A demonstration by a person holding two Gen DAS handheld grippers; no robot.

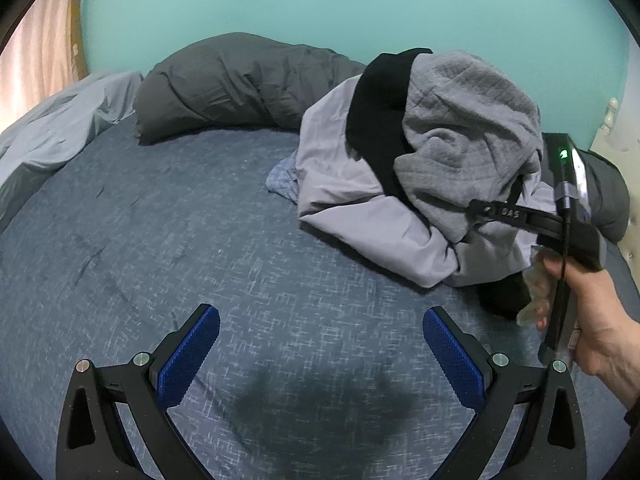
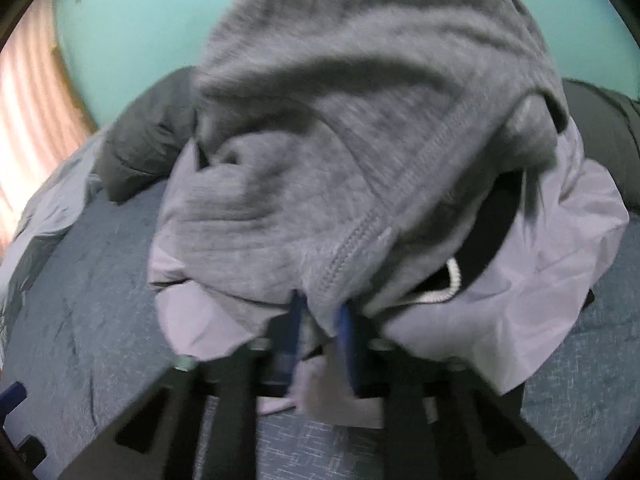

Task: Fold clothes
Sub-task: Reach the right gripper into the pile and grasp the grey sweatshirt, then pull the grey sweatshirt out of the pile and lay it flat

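Your grey knit garment point(image 1: 468, 136) tops the heap of clothes point(image 1: 360, 184) toward the bed's point(image 1: 200, 240) far right corner, draped over a pale lilac piece point(image 2: 520, 280) and a black one point(image 1: 378, 120). Your right gripper point(image 2: 320, 336) is at the heap and clenched on the knit's hem. Your left gripper point(image 1: 320, 356) is released, spread wide over bare bed nearer you, left of the heap.

The left wrist camera sits low over the bed point(image 1: 120, 240) and looks across it at the green wall point(image 1: 320, 0), with the pile of clothes point(image 1: 420, 168) a little way off on the right. The right wrist camera is pushed up very close to that pile point(image 2: 360, 140). Both views share the pile, bed and wall.
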